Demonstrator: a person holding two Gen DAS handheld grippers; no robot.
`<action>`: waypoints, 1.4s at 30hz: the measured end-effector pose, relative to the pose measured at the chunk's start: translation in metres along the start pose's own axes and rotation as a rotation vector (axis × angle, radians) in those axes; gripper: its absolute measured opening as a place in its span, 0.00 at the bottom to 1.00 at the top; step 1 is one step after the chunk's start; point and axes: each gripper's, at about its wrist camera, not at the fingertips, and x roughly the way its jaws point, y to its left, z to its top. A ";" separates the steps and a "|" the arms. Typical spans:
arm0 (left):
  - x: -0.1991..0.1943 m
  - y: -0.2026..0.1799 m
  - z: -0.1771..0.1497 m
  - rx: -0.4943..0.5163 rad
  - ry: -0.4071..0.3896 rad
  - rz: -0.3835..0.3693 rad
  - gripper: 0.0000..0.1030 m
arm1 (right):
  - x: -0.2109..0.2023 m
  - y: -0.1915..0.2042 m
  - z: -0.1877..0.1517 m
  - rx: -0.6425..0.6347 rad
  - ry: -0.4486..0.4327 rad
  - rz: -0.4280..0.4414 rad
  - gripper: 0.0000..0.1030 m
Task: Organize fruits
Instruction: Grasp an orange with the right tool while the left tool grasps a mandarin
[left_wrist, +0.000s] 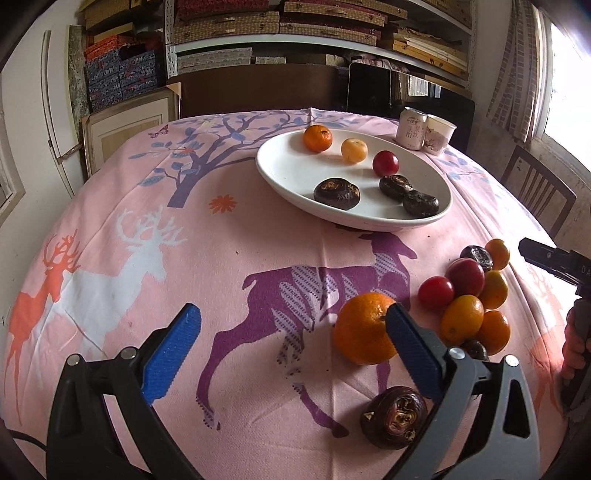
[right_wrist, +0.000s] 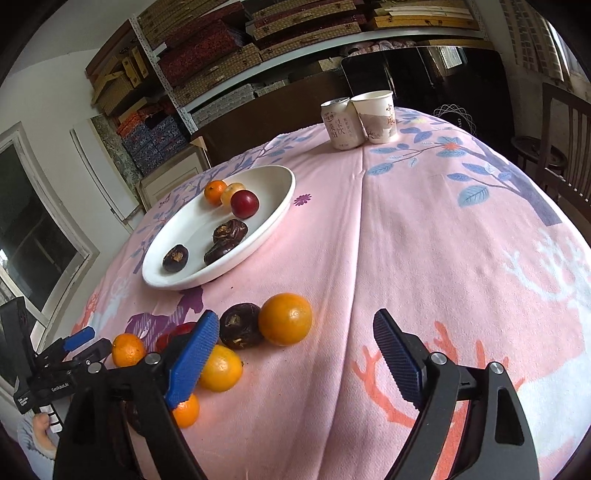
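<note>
Both our tongs wide and empty: big orange (left_wrist: 364, 328) sits on the cloth just behind the left gripper's (left_wrist: 291, 325) right finger, so left is nearer than the right gripper (right_wrist: 295, 332), w/ white dish (left_wrist: 280, 177) beyond.

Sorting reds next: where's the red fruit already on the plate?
In the left wrist view, the red fruit sits right of centre on the white plate, beside the pale yellow fruit.

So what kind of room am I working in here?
Probably a lived-in home room doubling as storage: a table under a pink deer-print tablecloth, shelves stacked with patterned boxes behind it, and a wooden chair by the window.
</note>
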 end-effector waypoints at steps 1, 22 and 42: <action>0.000 0.000 0.000 -0.001 0.001 -0.004 0.95 | 0.002 -0.001 -0.002 -0.001 0.013 0.006 0.72; 0.006 -0.012 0.001 0.041 0.020 -0.061 0.95 | 0.034 -0.002 0.007 0.039 0.100 0.042 0.43; 0.026 -0.030 -0.004 0.119 0.116 -0.189 0.49 | 0.032 -0.001 0.006 0.032 0.100 0.061 0.37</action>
